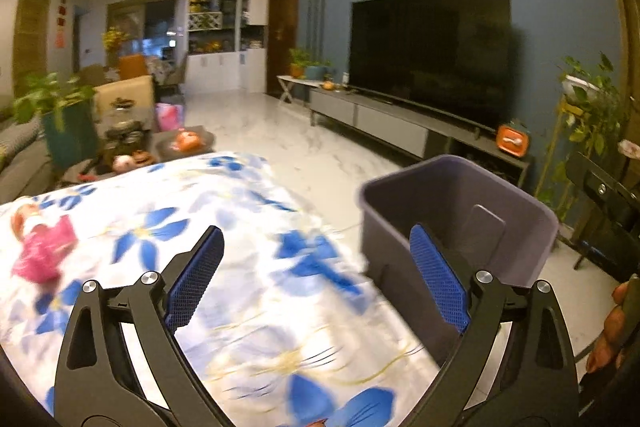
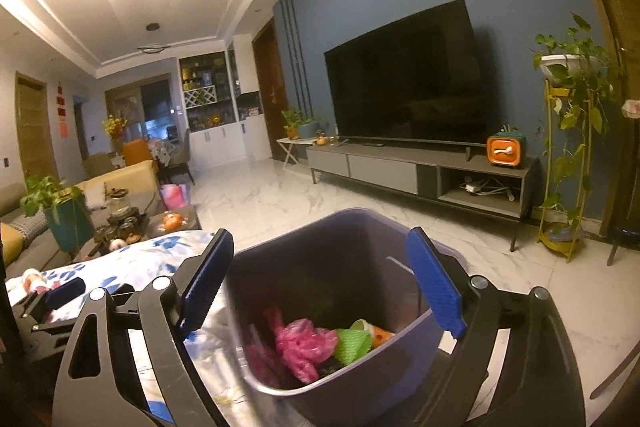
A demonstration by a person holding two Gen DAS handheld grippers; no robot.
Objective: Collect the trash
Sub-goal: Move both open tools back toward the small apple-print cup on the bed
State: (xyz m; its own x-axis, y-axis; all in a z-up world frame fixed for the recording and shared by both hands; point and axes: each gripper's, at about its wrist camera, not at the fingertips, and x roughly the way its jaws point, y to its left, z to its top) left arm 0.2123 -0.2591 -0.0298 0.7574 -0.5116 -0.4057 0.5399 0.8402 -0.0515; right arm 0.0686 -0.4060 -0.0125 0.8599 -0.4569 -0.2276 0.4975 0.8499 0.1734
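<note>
Over the flowered cloth [image 1: 248, 307] my left gripper [image 1: 316, 275] stands wide open, nothing between its pads; pink trash [image 1: 44, 251] lies far left; my right gripper [image 2: 320, 287], also open and empty, hangs above the bin [image 2: 352, 393], which holds pink and green wrappers [image 2: 304, 345].

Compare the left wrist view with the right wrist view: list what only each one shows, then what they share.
Only the left wrist view: a pink wrapper lying on the floral tablecloth, and the left gripper, open and empty.

Only the right wrist view: the bin's contents, a pink plastic bag and a green wrapper, under the open, empty right gripper.

Both: the grey bin, the television and the orange gadget on the TV cabinet.
</note>
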